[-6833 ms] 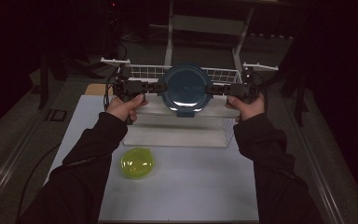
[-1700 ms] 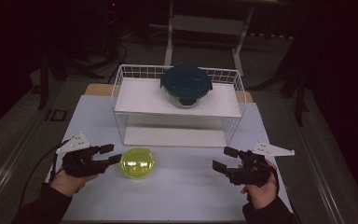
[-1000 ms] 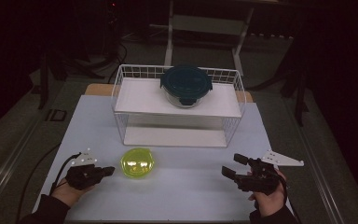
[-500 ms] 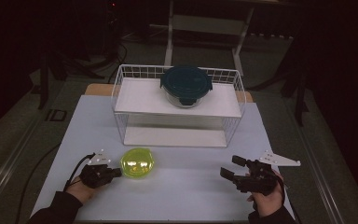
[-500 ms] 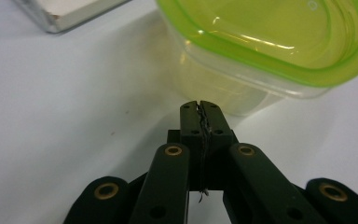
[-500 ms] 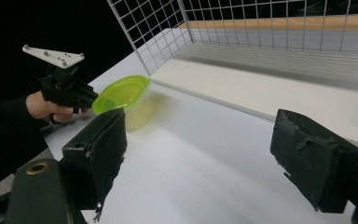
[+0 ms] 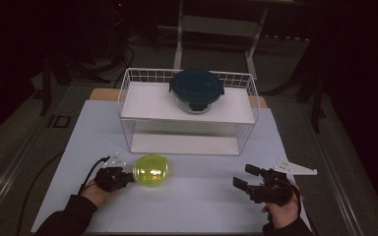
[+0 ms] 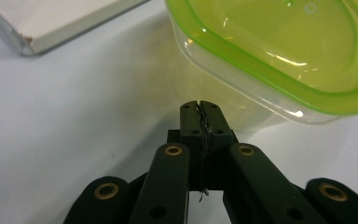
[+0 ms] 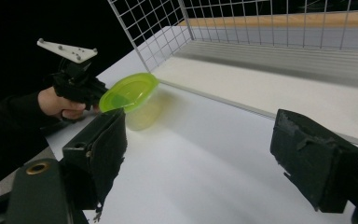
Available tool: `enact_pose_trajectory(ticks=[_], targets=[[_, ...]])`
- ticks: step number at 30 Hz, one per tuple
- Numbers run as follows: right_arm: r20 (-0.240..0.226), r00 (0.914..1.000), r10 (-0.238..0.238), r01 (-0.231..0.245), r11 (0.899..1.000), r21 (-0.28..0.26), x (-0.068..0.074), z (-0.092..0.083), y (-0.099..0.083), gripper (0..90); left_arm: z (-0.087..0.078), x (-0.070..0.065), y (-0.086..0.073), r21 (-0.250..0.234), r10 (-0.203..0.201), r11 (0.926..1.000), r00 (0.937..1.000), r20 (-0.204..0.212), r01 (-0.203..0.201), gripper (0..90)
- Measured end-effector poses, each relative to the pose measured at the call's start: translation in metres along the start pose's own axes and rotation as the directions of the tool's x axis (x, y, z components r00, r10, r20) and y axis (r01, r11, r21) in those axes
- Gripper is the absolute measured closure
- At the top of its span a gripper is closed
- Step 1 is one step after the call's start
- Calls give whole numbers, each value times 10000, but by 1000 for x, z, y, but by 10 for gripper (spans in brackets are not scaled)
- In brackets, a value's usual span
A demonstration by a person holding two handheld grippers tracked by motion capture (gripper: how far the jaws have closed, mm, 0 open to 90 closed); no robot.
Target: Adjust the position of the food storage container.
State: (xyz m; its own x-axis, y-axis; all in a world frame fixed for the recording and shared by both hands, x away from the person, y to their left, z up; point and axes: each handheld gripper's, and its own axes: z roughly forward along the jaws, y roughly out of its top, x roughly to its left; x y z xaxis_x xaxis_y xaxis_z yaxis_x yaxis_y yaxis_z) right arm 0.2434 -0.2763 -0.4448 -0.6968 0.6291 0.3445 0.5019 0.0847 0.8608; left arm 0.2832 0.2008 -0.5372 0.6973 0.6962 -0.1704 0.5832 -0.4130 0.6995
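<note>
No text, label, brand, number or sign can be read on anything in these pictures.

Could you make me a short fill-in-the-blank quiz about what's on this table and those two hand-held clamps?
1. The clear round plastic container with the yellow-green lid rests on the ____ table.
2. The left gripper beside it has its jaws ____.
3. The right gripper has its jaws ____.
4. The round glass container with the dark blue lid sits on the upper shelf of the white ____ rack.

Missing words: white; shut; open; wire
</note>
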Motion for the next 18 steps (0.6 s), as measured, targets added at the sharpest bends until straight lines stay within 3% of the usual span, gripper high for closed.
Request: enact_pose_trajectory(ticks=[8,13,18], targets=[[-2,10000,-3,3,10000,47,0,1,0,182,11,-3,13,-19,85,10000,9996,252,-85,884],[6,10000,-16,16,10000,14,0,0,0,182,14,-3,15,118,186,9998,9997,171,-188,884],[21,10000,-30,30,10000,38,0,1,0,182,14,0,17,67,-28,10000,9998,183,27,885]])
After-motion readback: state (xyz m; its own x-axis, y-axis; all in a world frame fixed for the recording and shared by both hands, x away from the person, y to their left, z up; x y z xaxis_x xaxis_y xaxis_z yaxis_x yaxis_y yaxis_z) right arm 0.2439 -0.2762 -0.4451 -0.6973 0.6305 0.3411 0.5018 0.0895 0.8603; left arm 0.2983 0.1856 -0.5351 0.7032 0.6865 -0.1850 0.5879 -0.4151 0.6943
